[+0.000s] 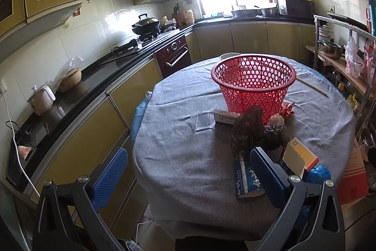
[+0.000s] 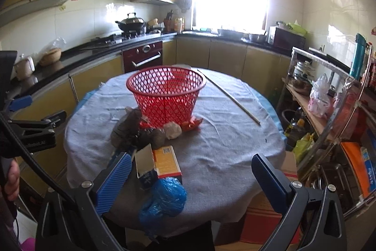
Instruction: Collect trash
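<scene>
A red mesh basket [image 1: 253,81] [image 2: 165,95] stands on a round table with a grey cloth [image 1: 178,145] [image 2: 223,140]. Trash lies in front of it: a dark crumpled wrapper [image 1: 246,128] [image 2: 128,126], a white ball of paper [image 2: 172,129], a red wrapper [image 1: 286,109] [image 2: 193,122], an orange box [image 1: 303,153] [image 2: 166,161], a blue-and-white box [image 1: 245,178] [image 2: 145,164], a long white box [image 1: 225,115], clear plastic [image 1: 202,120] and a blue crumpled bag [image 2: 163,200] [image 1: 317,174]. My left gripper [image 1: 188,175] and right gripper [image 2: 190,178] are open and empty at the table's near edge.
A thin stick [image 2: 229,97] [image 1: 312,86] lies on the table to the right of the basket. A kitchen counter with a stove [image 1: 145,39] runs along the left and back. A metal shelf rack [image 2: 329,109] with pots and bags stands on the right.
</scene>
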A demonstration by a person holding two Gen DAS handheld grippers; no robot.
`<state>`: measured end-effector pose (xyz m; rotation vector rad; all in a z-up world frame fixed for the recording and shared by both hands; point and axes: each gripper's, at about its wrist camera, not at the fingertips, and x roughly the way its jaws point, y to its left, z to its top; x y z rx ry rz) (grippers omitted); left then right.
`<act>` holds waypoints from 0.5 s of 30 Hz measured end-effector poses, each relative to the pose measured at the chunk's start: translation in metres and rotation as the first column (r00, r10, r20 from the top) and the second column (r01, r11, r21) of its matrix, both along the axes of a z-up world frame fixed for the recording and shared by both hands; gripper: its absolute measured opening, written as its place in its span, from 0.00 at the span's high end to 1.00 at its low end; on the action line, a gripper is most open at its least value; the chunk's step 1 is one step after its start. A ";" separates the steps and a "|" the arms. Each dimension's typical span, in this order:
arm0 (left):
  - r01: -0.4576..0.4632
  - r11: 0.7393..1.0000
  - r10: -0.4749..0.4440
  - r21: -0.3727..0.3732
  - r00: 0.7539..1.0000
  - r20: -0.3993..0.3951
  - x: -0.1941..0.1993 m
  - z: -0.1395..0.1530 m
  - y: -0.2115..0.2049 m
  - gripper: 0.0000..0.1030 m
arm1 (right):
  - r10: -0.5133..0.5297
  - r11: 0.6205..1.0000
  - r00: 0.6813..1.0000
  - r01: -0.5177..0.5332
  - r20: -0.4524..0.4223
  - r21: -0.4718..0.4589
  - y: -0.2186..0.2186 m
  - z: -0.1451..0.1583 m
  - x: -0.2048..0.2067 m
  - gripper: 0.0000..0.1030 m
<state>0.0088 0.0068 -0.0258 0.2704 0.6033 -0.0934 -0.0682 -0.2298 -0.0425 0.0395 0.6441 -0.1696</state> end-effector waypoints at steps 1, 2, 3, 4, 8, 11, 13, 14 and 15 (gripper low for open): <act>0.002 1.000 -0.002 0.002 1.000 -0.007 0.002 -0.004 0.000 0.00 | 0.000 1.000 1.000 0.000 -0.018 0.014 -0.003 -0.004 0.003 0.00; 0.002 1.000 -0.002 0.003 1.000 -0.029 0.006 -0.009 0.001 0.00 | 0.003 1.000 0.999 -0.002 -0.050 0.020 -0.006 -0.009 0.004 0.00; -0.002 1.000 0.002 0.007 0.999 -0.046 0.009 -0.014 0.002 0.00 | 0.006 0.999 0.998 -0.003 -0.061 0.048 -0.011 -0.016 0.007 0.00; -0.005 1.000 0.006 0.011 0.997 -0.072 0.013 -0.021 0.004 0.00 | 0.009 0.996 0.998 -0.002 -0.070 0.088 -0.016 -0.024 0.010 0.00; -0.015 1.000 0.014 -0.010 0.987 -0.162 0.032 -0.053 0.008 0.00 | 0.059 0.957 0.988 -0.015 -0.142 0.290 -0.038 -0.063 0.023 0.02; -0.007 1.000 0.003 -0.018 0.972 -0.234 0.041 -0.073 0.008 0.00 | 0.110 0.903 0.976 -0.019 -0.187 0.430 -0.046 -0.094 0.033 0.11; -0.001 0.999 -0.009 -0.037 0.958 -0.286 0.044 -0.081 0.008 0.00 | 0.138 0.873 0.965 -0.012 -0.224 0.488 -0.049 -0.110 0.037 0.14; 0.002 0.999 -0.017 -0.048 0.951 -0.310 0.047 -0.085 0.008 0.00 | 0.148 0.857 0.961 -0.006 -0.233 0.516 -0.049 -0.117 0.040 0.14; 0.006 0.998 -0.024 -0.057 0.945 -0.325 0.049 -0.088 0.007 0.00 | 0.151 0.848 0.959 -0.001 -0.239 0.529 -0.049 -0.123 0.043 0.15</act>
